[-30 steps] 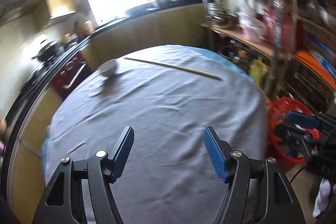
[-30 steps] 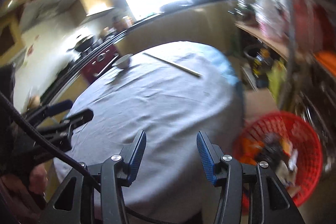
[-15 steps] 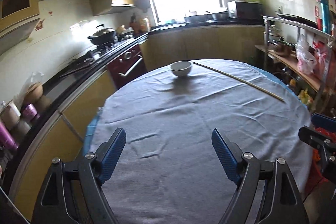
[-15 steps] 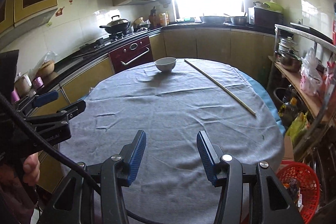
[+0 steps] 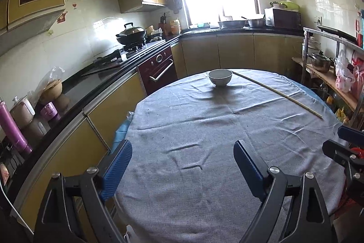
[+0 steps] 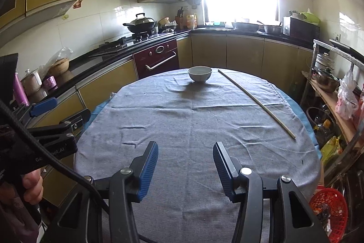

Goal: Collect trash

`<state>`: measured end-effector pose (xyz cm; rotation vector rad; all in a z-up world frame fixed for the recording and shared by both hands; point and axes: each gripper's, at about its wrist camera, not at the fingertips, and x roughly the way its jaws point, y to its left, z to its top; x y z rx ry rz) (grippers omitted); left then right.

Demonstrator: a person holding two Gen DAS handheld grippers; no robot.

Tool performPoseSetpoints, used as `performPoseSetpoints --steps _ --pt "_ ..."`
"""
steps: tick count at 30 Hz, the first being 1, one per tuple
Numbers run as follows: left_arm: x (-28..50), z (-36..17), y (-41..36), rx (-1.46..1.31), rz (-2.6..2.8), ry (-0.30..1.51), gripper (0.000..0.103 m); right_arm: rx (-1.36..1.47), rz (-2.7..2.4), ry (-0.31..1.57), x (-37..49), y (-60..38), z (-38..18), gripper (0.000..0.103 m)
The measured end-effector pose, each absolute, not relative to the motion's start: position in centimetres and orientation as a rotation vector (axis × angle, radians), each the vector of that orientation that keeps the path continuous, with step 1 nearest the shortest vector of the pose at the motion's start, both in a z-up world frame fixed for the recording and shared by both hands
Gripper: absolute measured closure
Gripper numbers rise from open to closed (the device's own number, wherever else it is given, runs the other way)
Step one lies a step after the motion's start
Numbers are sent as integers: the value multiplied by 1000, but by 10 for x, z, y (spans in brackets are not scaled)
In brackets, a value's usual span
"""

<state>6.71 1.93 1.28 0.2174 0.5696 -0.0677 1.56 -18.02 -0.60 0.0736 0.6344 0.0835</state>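
a round table [image 6: 195, 126] under grey cloth holds a white bowl [image 6: 199, 73] at its far edge and a long thin stick [image 6: 254, 100] to the right; a lidded wok [image 6: 140, 24] sits on the far-left stove; a microwave [image 5: 283, 18] stands far right

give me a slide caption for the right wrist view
Right gripper open and empty over grey-clothed table bearing bowl and stick.

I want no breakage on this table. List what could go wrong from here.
1. The bowl sits at the table's far edge; a careless reach could push it off.
2. The long thin stick ends near the right edge of the grey tablecloth and could roll or be swept off.
3. Both the left gripper, its jaws opening, and the right gripper hold nothing; dragging them could bunch the wrinkled cloth and shift the bowl.
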Motion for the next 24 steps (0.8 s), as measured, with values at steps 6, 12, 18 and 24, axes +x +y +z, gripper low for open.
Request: performPoseSetpoints --steps 6,12,18,24 --pt "66 17 31 184 -86 586 12 71 79 634 19 -171 -5 49" --pt "66 23 36 161 -102 590 12 85 70 626 21 -170 -3 49" --pt "68 25 39 166 -105 590 12 102 57 626 25 -170 -5 49" --pt "71 24 42 170 -102 599 12 119 58 628 30 -169 -6 49"
